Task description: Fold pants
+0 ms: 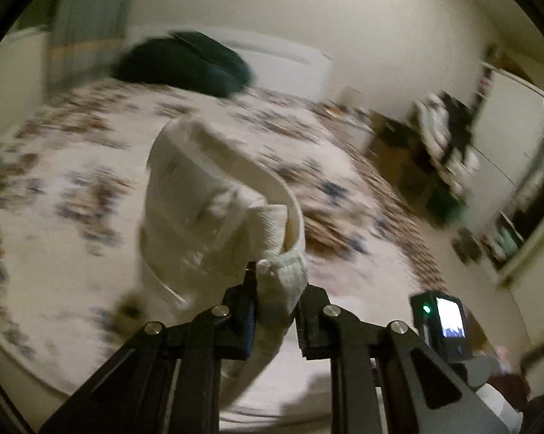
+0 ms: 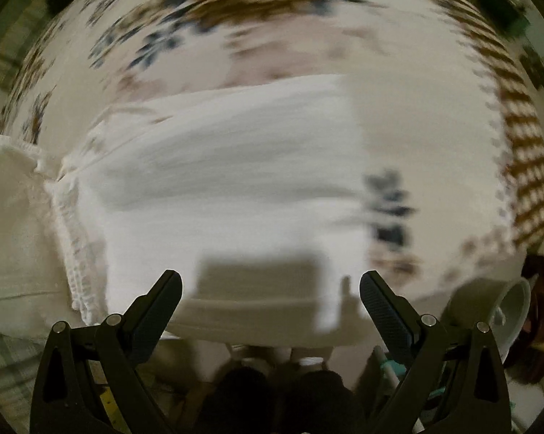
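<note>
Pinching a bunched edge of the one pair of white pants (image 1: 214,195), the left tongs (image 1: 275,311) hold it lifted off the bed (image 1: 72,166), probably to carry that end over for a fold. Empty, the right tongs (image 2: 270,300) hang spread above the pants' flat part. Farther off lies one dark pillow (image 1: 185,61).

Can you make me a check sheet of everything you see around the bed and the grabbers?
Surface: bed with flowered cover, blurred.
Job's things: white pants, one end lifted, the rest lying on the bed.
Clutter: dark pillow at the head of the bed.
Grippers: left gripper fingers clamped on the pants' cloth; right gripper open above the pants, holding nothing.
Cables: nothing seen.
Surroundings: pale wall, crowded shelves, too blurred to list.
</note>
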Demonstrator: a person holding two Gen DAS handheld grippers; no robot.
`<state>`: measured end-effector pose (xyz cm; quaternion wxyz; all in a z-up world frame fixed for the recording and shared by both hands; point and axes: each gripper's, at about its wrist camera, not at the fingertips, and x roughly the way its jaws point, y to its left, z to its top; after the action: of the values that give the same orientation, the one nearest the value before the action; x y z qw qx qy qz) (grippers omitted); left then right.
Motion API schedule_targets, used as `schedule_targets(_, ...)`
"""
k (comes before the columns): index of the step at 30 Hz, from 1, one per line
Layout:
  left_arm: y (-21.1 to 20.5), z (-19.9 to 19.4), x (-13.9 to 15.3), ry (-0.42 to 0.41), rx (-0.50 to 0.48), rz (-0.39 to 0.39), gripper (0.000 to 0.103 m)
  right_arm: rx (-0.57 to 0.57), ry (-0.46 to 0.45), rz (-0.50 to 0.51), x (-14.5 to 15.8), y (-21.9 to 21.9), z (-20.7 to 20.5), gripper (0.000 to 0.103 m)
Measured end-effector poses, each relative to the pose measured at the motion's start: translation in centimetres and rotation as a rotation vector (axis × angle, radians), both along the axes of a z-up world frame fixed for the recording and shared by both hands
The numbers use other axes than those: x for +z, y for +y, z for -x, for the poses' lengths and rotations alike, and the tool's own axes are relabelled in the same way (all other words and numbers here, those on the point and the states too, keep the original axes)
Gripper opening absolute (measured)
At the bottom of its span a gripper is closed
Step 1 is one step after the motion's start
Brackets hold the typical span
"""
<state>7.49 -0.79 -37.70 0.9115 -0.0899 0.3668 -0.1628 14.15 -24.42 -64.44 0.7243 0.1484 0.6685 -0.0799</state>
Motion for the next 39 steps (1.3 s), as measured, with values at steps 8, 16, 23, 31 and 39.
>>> schedule_targets(8, -14.6, -2.5, -10.6, 0.315, -0.214, -0.082, 0.020, -0.129, 0.020, 0.010, -0.7, -12.4, 4.8, 0.100)
schedule_targets(16, -11.2, -2.0, -6.9, 0.424, -0.118, 0.043, 0.100, -0.202, -0.076, -0.203, 0.4, -18.7, 5.5, 0.100)
schedule_targets(23, -2.3, -4.1, -4.6, 0.348, 0.088, -0.117, 0.101, -0.075, -0.180, -0.552, 0.5, -14.1, -1.8, 0.103)
schedule_targets(31, 4.6, -7.4, -10.3, 0.465, 0.268, -0.208, 0.101, 0.015, -0.080, -0.515, -4.2, -8.3, -8.9, 0.054)
schedule_targets(39, 3.1, -8.4, -12.0, 0.528, 0.250, -0.146, 0.101, -0.010, -0.176, -0.373, 1.8, -8.5, -3.7, 0.013)
